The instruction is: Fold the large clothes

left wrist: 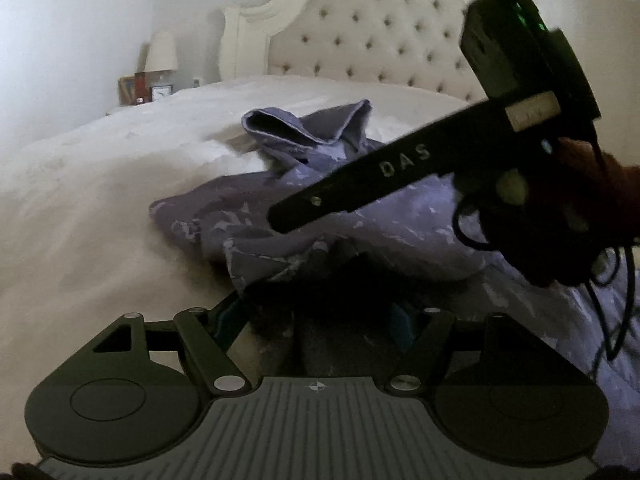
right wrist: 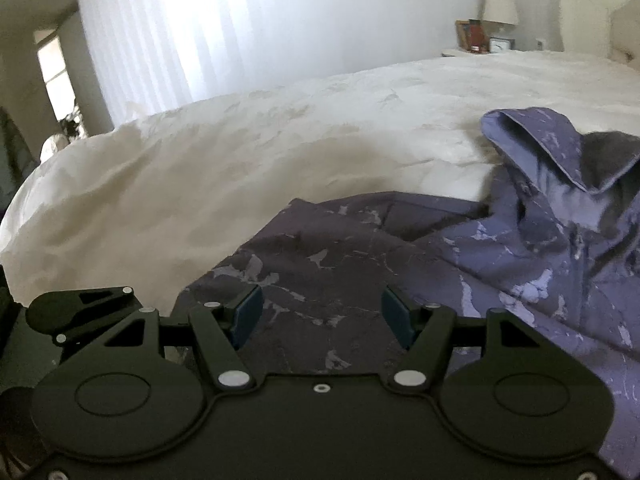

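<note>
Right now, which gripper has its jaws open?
The right gripper: its blue pads sit wide apart above the purple jacket. The left gripper has cloth bunched between its jaws.

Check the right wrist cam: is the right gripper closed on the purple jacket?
No. The right gripper stands open, its blue pads wide apart above the purple jacket, with no fabric pinched between them.

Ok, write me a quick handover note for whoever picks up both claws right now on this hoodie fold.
Left claw: pads apart, purple fabric bunched between them; whether it grips is unclear.
Right claw: open, hovering over the darker folded-over part of the hoodie, holding nothing.
The hoodie lies rumpled on the white bed, hood toward the headboard.
Done: apparently one section turned over, nothing neat yet.
Left: flatten it, fold sleeves in, fold the body, tuck the hood.
</note>
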A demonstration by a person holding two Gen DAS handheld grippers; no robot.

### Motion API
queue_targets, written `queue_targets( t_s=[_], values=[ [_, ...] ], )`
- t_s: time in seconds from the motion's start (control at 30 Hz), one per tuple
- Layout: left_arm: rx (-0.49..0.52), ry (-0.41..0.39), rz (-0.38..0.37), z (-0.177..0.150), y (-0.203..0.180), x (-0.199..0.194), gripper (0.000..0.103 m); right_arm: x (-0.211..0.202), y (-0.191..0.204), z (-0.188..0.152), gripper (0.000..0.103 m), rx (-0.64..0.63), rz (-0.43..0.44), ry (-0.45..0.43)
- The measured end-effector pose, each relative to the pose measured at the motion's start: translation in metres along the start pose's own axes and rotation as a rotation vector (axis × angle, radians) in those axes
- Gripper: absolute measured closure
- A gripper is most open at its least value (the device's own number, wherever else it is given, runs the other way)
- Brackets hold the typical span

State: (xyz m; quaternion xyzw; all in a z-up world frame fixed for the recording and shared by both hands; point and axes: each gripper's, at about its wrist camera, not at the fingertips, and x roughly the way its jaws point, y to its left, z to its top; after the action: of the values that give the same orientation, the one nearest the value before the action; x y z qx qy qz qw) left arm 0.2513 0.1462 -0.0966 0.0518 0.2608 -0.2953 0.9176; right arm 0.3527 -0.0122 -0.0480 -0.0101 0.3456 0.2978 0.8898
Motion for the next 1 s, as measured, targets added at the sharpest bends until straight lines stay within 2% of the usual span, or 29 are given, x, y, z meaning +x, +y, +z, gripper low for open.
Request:
queue_targets(
  t_s=[0.2, 0.33, 0.47, 0.53, 0.63, 0.8, 0.9, 1.0],
  values=[
    [0.010, 0.041, -0.021, 0.000, 0.002, -0.007, 0.034, 0.015, 0.013, 0.001, 0.034, -0.073, 0.026, 0.051],
    [0.044, 0.087, -0.111, -0.009, -0.003, -0.024, 0.034, 0.037, 0.020, -0.006, 0.032, -0.097, 0.014, 0.110],
    [0.050, 0.021, -0.205, -0.007, -0.008, -0.044, 0.033, 0.046, 0.019, -0.007, 0.030, -0.100, 0.014, 0.114],
    [0.027, -0.011, -0.219, -0.005, -0.007, -0.046, 0.033, 0.040, 0.016, -0.003, 0.031, -0.093, 0.028, 0.110],
    [-0.002, -0.065, -0.182, -0.002, -0.004, -0.044, 0.032, 0.022, 0.005, 0.003, 0.032, -0.053, 0.042, 0.057],
    [-0.061, -0.094, -0.001, 0.013, 0.000, -0.020, 0.029, 0.003, -0.020, 0.016, 0.032, 0.008, 0.018, -0.008],
    [-0.099, -0.049, 0.065, 0.017, 0.002, 0.002, 0.029, 0.002, -0.032, 0.021, 0.032, 0.028, -0.009, -0.013],
    [-0.162, 0.083, 0.110, 0.009, 0.009, 0.020, 0.029, 0.005, -0.034, 0.023, 0.032, 0.032, -0.012, -0.005]
  ],
)
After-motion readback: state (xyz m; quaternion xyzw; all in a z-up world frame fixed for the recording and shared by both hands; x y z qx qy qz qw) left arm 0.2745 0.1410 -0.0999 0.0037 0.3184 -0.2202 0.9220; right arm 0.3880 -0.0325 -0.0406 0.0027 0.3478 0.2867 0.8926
